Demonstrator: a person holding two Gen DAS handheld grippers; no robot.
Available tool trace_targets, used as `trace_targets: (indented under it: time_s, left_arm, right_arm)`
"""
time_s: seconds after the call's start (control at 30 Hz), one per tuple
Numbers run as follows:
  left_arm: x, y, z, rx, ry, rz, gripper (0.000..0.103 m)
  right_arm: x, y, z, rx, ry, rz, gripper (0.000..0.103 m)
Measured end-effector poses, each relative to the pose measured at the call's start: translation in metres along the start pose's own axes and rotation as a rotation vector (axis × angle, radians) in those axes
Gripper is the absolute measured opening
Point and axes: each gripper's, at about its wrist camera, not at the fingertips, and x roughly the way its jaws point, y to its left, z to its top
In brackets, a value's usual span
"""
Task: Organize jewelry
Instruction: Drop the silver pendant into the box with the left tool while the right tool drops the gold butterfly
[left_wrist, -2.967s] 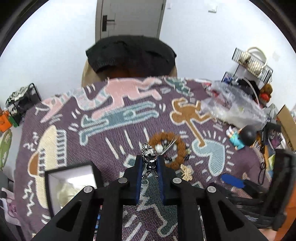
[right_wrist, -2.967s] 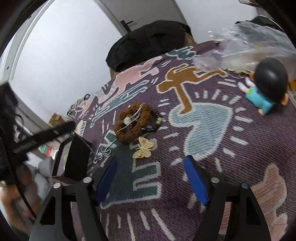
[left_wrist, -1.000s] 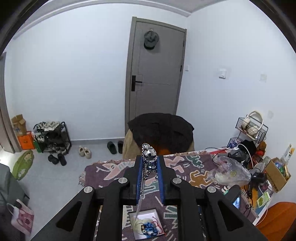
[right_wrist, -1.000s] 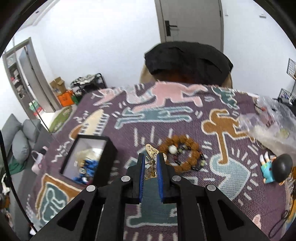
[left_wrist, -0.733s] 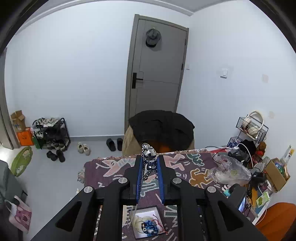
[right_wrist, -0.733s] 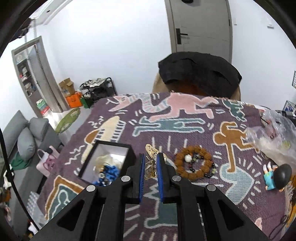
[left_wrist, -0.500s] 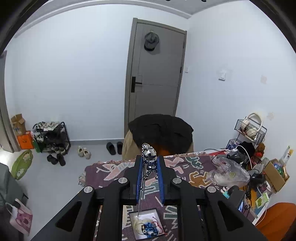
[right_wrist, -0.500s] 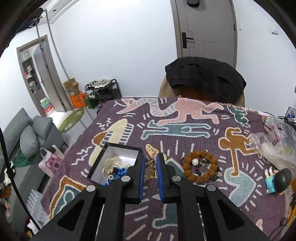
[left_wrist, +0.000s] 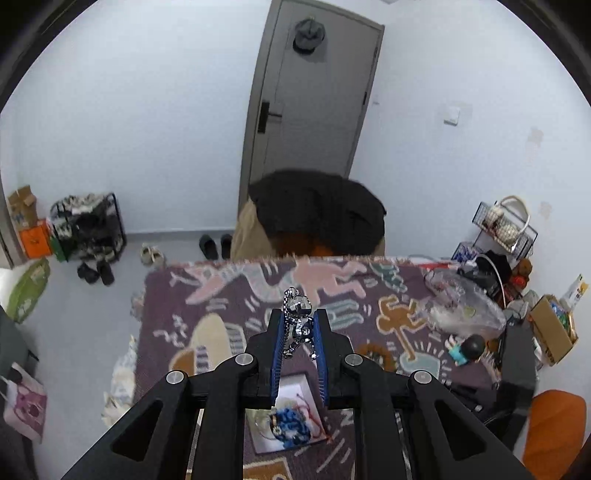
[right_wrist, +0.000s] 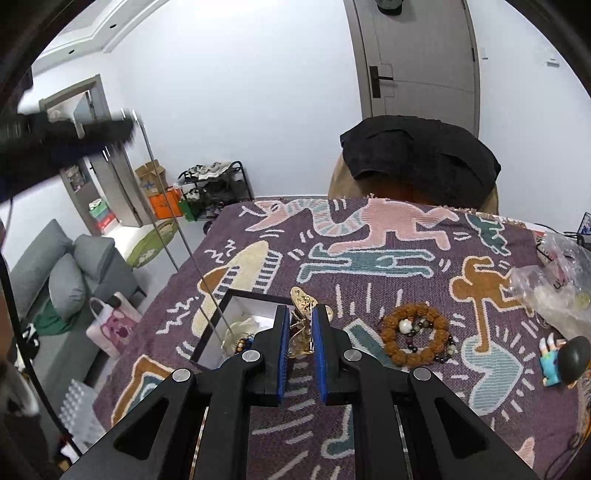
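My left gripper (left_wrist: 299, 321) is shut on a silver bear pendant (left_wrist: 297, 306), high above the table. Its thin chain (left_wrist: 284, 347) hangs down toward an open black jewelry box (left_wrist: 295, 380) with a white lining, which holds blue beads (left_wrist: 291, 424). In the right wrist view the right gripper (right_wrist: 300, 317) is shut on a gold butterfly brooch (right_wrist: 301, 295), just right of the same box (right_wrist: 221, 306). There the blurred left gripper (right_wrist: 125, 127) shows at the upper left, and the chain (right_wrist: 177, 236) slants from it down into the box.
A brown bead bracelet (right_wrist: 417, 338) lies on the purple patterned cloth (right_wrist: 369, 258), right of the brooch. A small doll (right_wrist: 565, 360) and a clear plastic bag (right_wrist: 554, 284) sit at the right edge. A chair draped in black (right_wrist: 417, 151) stands behind the table.
The left gripper has sunk toward the table with the pendant, and the cloth fills more of its view. The right gripper drew up and back with the brooch, ending beside the box.
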Motion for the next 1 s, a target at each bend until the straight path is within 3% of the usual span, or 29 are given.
trace_targets:
  time_s: [0.43,0.5,0.57,0.63,1.0]
  left_arm:
    - [0.067,0.026,-0.066,-0.118,0.136,-0.072,0.019]
    - [0.074,0.031,-0.071,-0.140,0.164,-0.078,0.031]
    - [0.074,0.038,-0.077,-0.164,0.156,-0.094,0.069]
    - [0.067,0.045,-0.081,-0.183,0.104,-0.093,0.080]
    - [0.033,0.089,-0.112,-0.278,0.002,-0.028,0.080]
  right_arm:
    - [0.026,0.001,-0.007,0.028,0.044,0.025,0.013]
    - [0.031,0.001,-0.008,0.038,0.053,0.032,0.013]
    - [0.037,0.002,-0.008,0.045,0.064,0.041,0.013]
    - [0.043,0.005,-0.008,0.045,0.075,0.050,0.014]
    - [0.084,0.030,-0.005,0.020,0.144,0.078,0.014]
